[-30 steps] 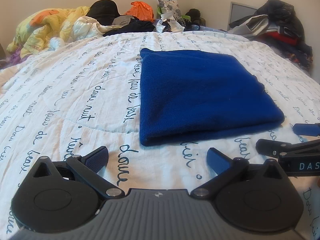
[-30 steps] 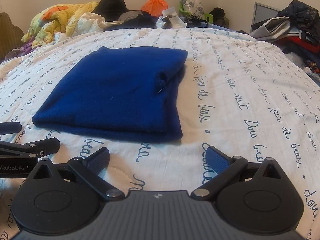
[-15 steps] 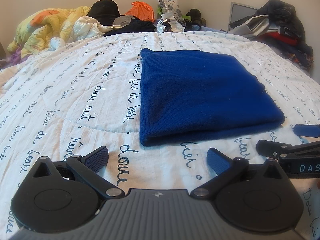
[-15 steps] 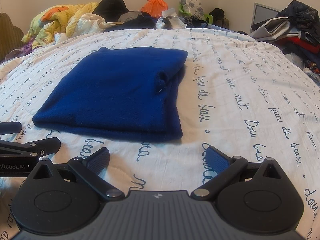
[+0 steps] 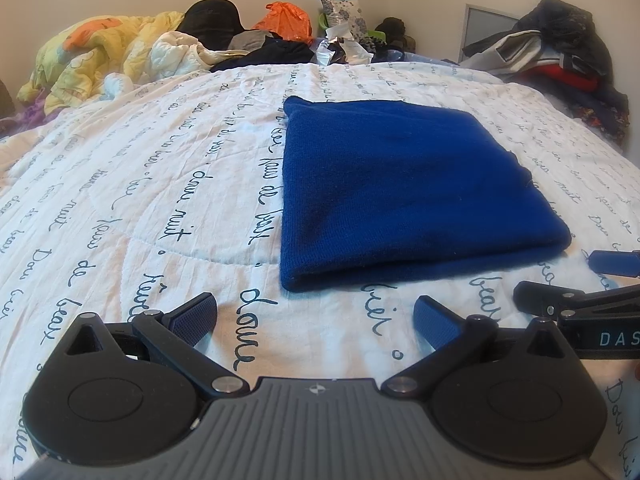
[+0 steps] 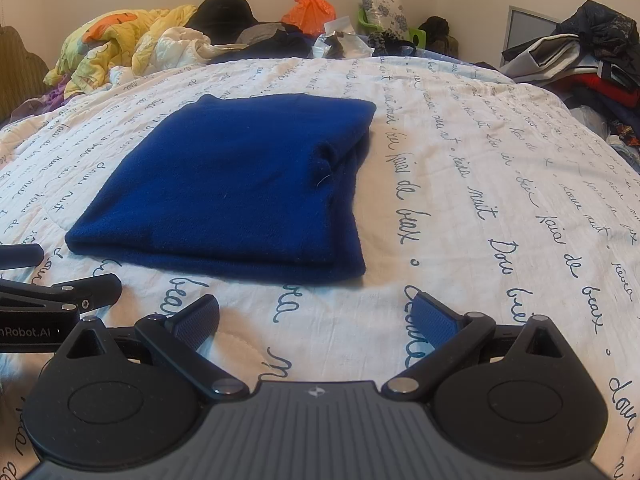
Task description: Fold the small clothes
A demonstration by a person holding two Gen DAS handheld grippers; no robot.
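Nothing has moved since the earlier frames: both claws and the folded cloth sit as they did. Left claw [image 5: 314, 316] stands wide, its blue-padded fingers [image 5: 192, 314] spread and holding nothing, low over the quilt [image 5: 140, 200] near the bed's near edge. Right claw [image 6: 316, 316] is likewise wide and empty, just beside the left one; each shows at the edge of the other's view, the right one's black fingers at the left view's right border and the left one's at the right view's left border.

Just ahead of both claws, a strip of bare quilt separates them from the folded blue knit garment [image 5: 400, 184], which lies flat on the middle of the bed. It is a thick, roughly square stack, slightly longer from the near edge toward the head of the bed. Its near edge is a rounded fold running across; its layered open edges face the bed's right side, where a small pucker [image 6: 324, 168] shows in the top layer.

White quilt lies open on the left, the right and beyond the garment. Past it, along the far edge, a yellow duvet [image 5: 100, 56], dark clothes and an orange bag [image 5: 284, 20] are heaped; more clothes [image 6: 592, 56] pile off the right edge.
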